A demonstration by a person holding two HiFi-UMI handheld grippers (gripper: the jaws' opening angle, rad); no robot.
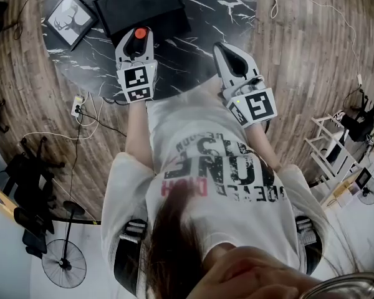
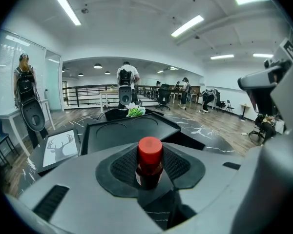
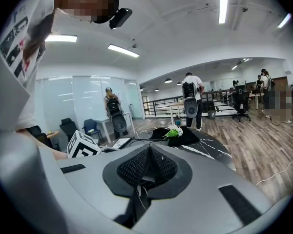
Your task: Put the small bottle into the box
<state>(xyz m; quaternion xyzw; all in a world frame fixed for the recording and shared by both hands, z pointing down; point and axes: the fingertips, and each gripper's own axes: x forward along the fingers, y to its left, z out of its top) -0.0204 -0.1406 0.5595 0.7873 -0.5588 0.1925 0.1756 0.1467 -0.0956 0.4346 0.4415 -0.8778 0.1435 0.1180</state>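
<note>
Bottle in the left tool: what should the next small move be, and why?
Probably ease the left tool forward until it is over the box. Its pads are clamped on the red-capped bottle, and the black box lies just ahead of it, so a short advance should bring the bottle above the box before any release.

Right gripper point(image 3: 149, 151) jaws together, nothing between; black marble table point(image 3: 205, 147) ahead.
</note>
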